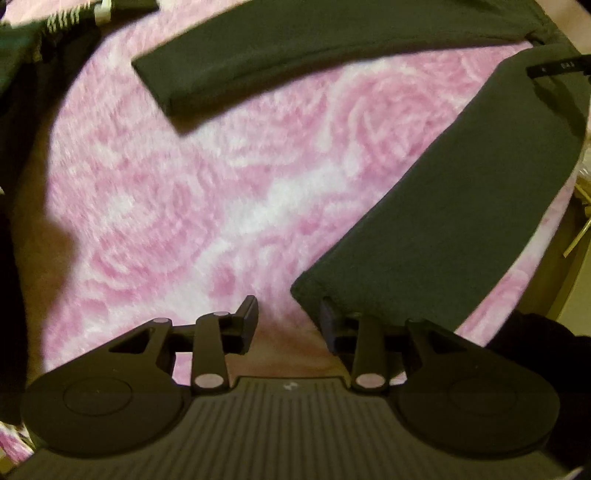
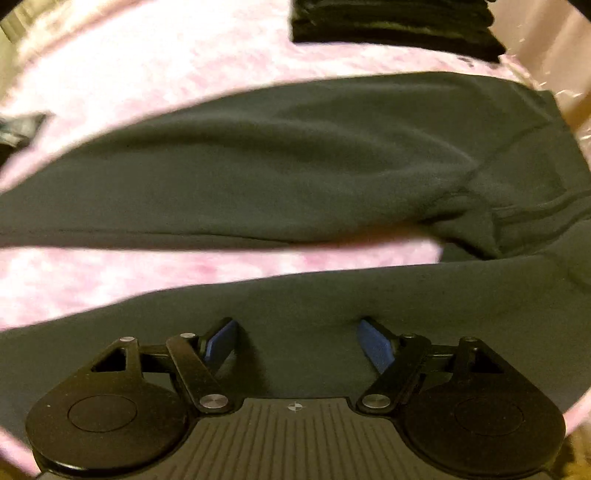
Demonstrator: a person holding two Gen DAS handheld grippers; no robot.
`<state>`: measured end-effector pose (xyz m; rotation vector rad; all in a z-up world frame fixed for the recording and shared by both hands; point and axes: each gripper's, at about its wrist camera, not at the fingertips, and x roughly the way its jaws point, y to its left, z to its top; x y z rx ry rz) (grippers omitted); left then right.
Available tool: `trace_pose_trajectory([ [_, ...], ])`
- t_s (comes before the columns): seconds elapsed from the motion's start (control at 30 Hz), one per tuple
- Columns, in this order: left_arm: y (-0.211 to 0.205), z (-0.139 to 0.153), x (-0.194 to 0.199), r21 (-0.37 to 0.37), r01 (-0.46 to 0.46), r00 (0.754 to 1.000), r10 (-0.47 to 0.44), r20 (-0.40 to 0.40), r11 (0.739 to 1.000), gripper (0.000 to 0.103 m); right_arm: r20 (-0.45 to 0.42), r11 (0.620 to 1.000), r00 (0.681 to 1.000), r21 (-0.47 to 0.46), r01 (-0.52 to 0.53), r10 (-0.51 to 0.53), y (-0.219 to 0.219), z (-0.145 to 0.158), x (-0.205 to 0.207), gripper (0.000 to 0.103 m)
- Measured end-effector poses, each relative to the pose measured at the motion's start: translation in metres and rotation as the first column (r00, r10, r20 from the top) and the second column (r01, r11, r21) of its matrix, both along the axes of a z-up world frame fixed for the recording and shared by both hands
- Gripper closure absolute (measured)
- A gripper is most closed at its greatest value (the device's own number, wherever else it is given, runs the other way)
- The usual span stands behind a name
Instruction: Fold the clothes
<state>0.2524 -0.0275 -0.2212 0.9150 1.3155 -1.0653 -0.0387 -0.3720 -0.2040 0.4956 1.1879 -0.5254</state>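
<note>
Dark grey trousers lie spread on a pink rose-patterned blanket (image 1: 221, 192). In the left wrist view one leg (image 1: 461, 206) runs from the upper right down to its cuff (image 1: 314, 291), and the other leg (image 1: 295, 48) crosses the top. My left gripper (image 1: 289, 312) is open just short of that cuff, its right finger (image 1: 330, 325) at the cuff's edge, with nothing between the jaws. In the right wrist view my right gripper (image 2: 295, 326) stands wide open over the nearer leg (image 2: 332, 291). The other leg (image 2: 295, 166) lies beyond it, and the two join at the right.
A stack of folded dark clothes (image 2: 391, 22) sits at the far edge of the blanket (image 2: 147, 66). A striped garment (image 1: 61, 18) and other dark cloth lie at the upper left in the left wrist view. The bed edge shows at the right (image 1: 580, 221).
</note>
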Motion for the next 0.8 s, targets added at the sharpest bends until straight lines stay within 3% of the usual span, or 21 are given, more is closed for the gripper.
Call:
trace_pose_trajectory([
  [0.13, -0.029, 0.022, -0.006, -0.062, 0.062, 0.997, -0.059, 0.046, 0.996, 0.071, 0.018, 0.996, 0.998, -0.064, 0.06, -0.059, -0.007, 0.033, -0.03, 0.026],
  [0.27, -0.091, 0.037, -0.034, -0.153, 0.208, 0.975, -0.192, 0.114, 0.966, 0.065, 0.049, 0.981, 0.989, -0.129, 0.148, -0.143, -0.038, 0.063, -0.058, 0.026],
  [0.33, -0.128, 0.039, -0.053, -0.189, 0.285, 0.955, -0.262, 0.14, 0.94, 0.061, 0.065, 0.98, 0.989, -0.142, 0.142, -0.134, -0.062, 0.071, -0.064, 0.026],
  [0.43, -0.185, 0.038, -0.078, -0.233, 0.334, 0.941, -0.308, 0.141, 0.913, 0.057, 0.083, 0.984, 0.996, -0.169, 0.047, -0.034, -0.11, 0.071, -0.062, 0.026],
  [0.63, -0.302, 0.013, -0.084, -0.275, 0.231, 0.972, -0.208, 0.109, 0.933, 0.054, 0.104, 0.97, 0.991, -0.235, -0.063, 0.09, -0.256, 0.061, -0.044, 0.026],
  [0.73, -0.351, -0.002, -0.078, -0.274, 0.198, 0.979, -0.178, 0.098, 0.941, 0.053, 0.123, 0.962, 0.986, -0.262, -0.075, 0.11, -0.332, 0.057, -0.039, 0.026],
  [0.8, -0.384, -0.011, -0.078, -0.273, 0.224, 0.974, -0.203, 0.105, 0.936, 0.052, 0.124, 0.963, 0.983, -0.249, -0.099, 0.133, -0.373, 0.049, -0.03, 0.026],
])
